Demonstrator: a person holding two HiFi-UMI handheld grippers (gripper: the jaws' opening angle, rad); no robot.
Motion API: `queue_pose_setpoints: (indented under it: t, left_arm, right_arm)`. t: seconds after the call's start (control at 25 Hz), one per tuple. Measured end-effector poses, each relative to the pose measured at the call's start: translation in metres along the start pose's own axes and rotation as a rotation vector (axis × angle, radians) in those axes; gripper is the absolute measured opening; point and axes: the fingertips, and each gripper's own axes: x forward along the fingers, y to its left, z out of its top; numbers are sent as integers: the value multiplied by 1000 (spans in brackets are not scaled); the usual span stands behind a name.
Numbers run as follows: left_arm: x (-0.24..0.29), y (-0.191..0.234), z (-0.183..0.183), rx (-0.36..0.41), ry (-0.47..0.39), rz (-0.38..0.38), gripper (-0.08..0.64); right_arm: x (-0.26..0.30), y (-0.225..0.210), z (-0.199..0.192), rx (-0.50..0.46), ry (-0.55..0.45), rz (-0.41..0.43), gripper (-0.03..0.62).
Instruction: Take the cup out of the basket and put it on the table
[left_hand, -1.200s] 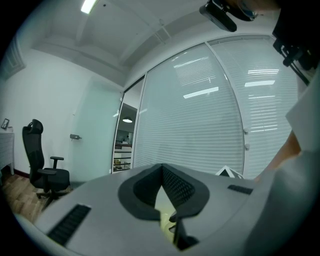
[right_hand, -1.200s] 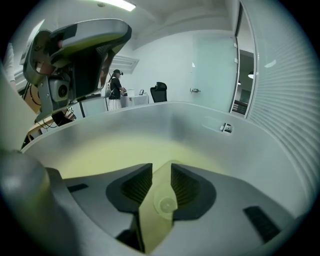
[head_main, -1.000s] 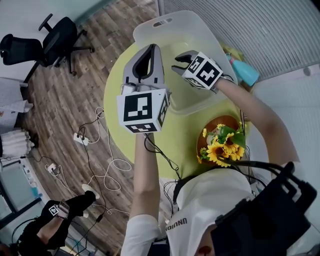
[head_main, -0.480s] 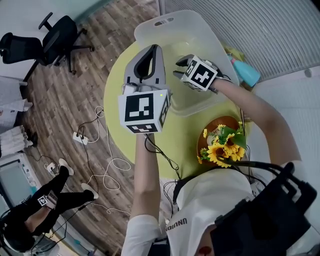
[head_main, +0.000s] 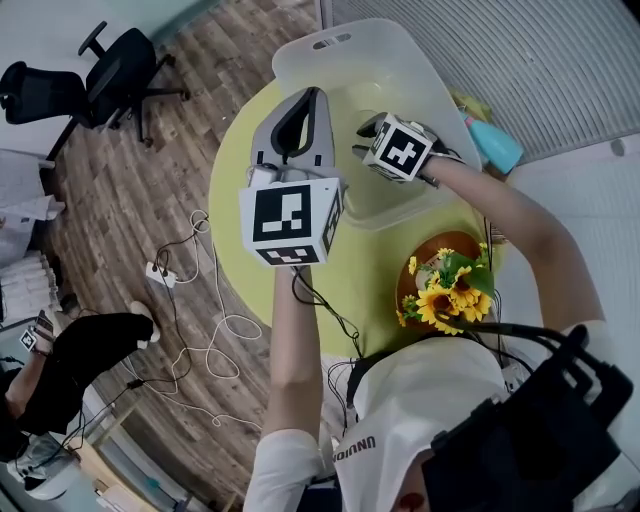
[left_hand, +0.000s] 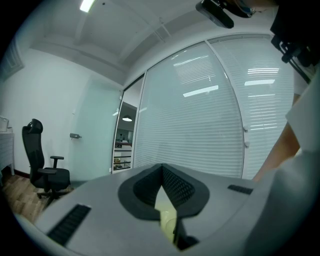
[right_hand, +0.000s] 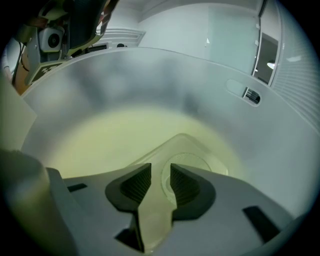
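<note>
Plastic, see-through and pale, the cup (right_hand: 191, 157) is down on the floor of the basket (right_hand: 150, 75), so none of the job is finished: no lift, no carry, no set-down on the table (head_main: 240, 150).

What you do have is the reach. Your right tongs (right_hand: 161, 175) are dipped inside the basket with its wall curving round ahead of them and to both sides. Their jaws are parted by a narrow gap. The cup sits right at their tips, its round edge showing through the gap and just above the right-hand jaw, with its body reaching a little way beyond the tips. I judge that you are lined up on the near part of the rim. Whether either pad is already touching it I cannot tell, and nothing shows a firm pinch.

Your left tongs (left_hand: 161, 167) are nowhere near the cup. They hang above and to the left of the right tongs (head_main: 365, 135), outside the basket, aimed across the room toward a glass wall. Their jaw tips are pressed together with nothing between them.

Left to do, as I read it: close the right jaws on the rim, raise the cup over the basket wall nearest you, and stand it on the bare yellow-green table beneath the left tongs (head_main: 312, 95).
</note>
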Motion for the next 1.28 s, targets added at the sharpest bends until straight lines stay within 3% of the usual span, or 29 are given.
queue_pose_setpoints:
  t: [0.32,0.6,1.28]
  left_arm:
    - [0,0,0,4,3,-5,12]
    - [-1,0,-2,4,8,0,12]
    - [0,3,-2,-3,21,11,12]
  right_arm:
    - [4,-1,-6,-8,25,0,127]
    - [6,-2,-7,-20,27,-10,74]
    - [4,0,-5,-50,38,3,37]
